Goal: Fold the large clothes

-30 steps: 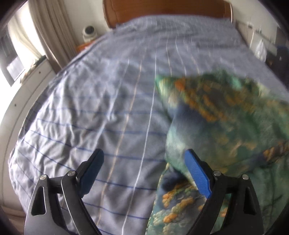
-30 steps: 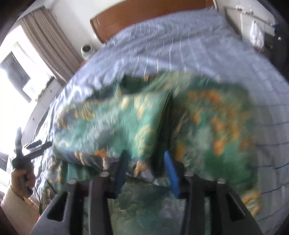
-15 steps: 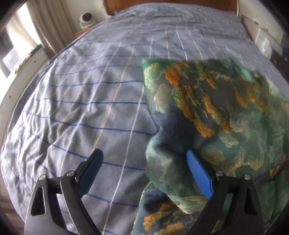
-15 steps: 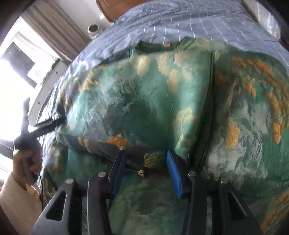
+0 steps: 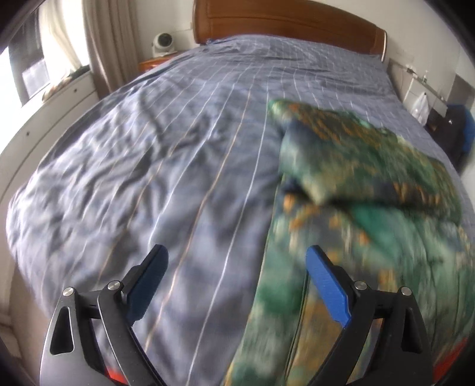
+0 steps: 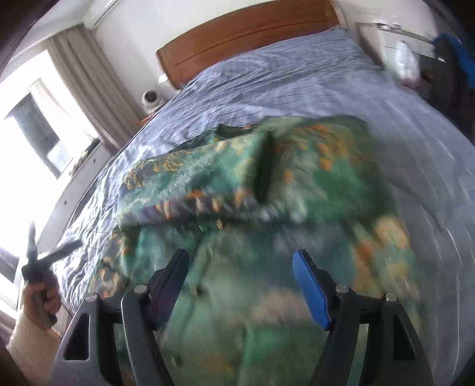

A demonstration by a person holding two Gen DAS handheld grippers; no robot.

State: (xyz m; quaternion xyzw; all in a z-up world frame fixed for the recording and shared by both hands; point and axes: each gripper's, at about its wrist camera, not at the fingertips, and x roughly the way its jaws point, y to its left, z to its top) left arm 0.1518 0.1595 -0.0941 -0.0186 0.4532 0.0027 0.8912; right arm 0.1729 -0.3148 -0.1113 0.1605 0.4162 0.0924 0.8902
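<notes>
Both grippers hung over a bed [image 5: 166, 166] covered in a grey-blue checked sheet, with a wooden headboard [image 5: 285, 26] at the far end. On the right half of the bed lay the green garment [image 5: 365, 166], printed with orange and blue patches; its upper part was folded back over the lower part, so a thick doubled edge ran across it. In the right wrist view the same garment [image 6: 267, 190] filled most of the bed below the camera, blurred near the lens.

The left gripper [image 5: 237, 267] stood with its jaws wide apart and nothing between them, over the sheet at the garment's left edge. The right gripper [image 6: 240, 267] had just been opening; its jaws stood apart above the cloth and pressed on nothing, the fabric lying loose beneath them.

At the lower left of the right wrist view, a hand [image 6: 40, 300] in a pale sleeve held the other gripper's handle beside the bed. A small white fan [image 5: 163, 43] sat by the curtain [image 5: 107, 44].
</notes>
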